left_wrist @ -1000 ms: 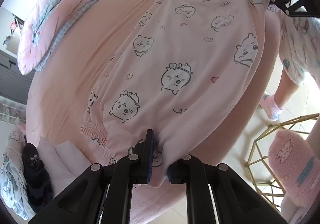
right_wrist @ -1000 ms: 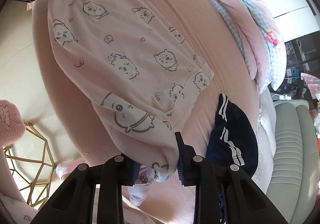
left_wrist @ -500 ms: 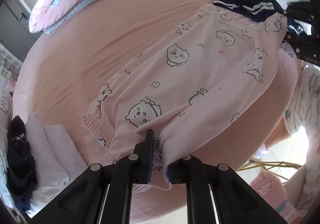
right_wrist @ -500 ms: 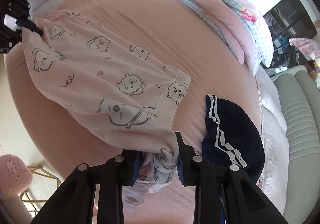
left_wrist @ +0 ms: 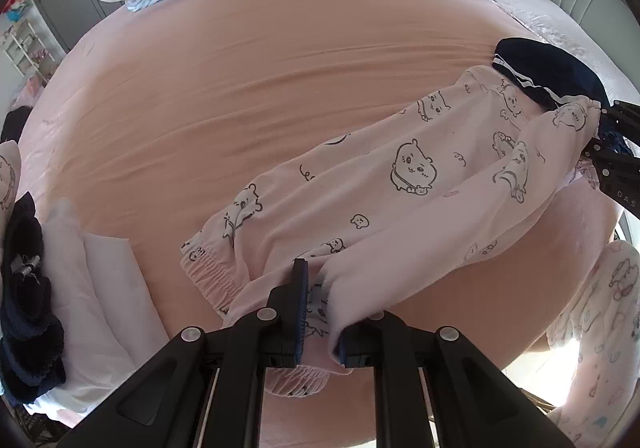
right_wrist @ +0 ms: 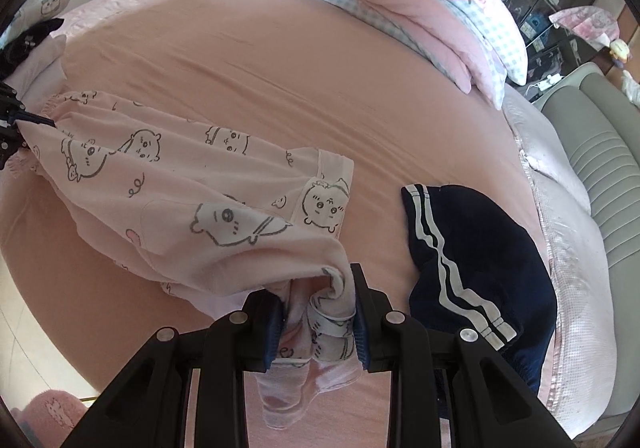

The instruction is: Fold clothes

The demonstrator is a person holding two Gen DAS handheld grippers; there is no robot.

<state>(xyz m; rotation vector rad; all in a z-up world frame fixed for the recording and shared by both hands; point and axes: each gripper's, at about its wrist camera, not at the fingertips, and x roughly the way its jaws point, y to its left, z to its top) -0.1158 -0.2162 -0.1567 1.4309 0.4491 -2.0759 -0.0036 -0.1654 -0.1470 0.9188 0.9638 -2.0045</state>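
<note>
Over the pink bed [left_wrist: 280, 96], my left gripper [left_wrist: 318, 312] and right gripper [right_wrist: 318, 308] are both clamping the pink pajama pants [left_wrist: 420, 184], stretching them between us.

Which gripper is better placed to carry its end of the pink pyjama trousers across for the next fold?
Probably the left gripper: it grips the cuff end of the pink pyjama trousers beside bare sheet. The right gripper holds the waistband end close to the navy striped shorts.

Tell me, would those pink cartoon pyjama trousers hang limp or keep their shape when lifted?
Probably limp: the pink trousers sag between the left claw and the right claw. Likely light, since small pinches of cloth carry them. They bunch in each grip, so seemingly soft.
</note>
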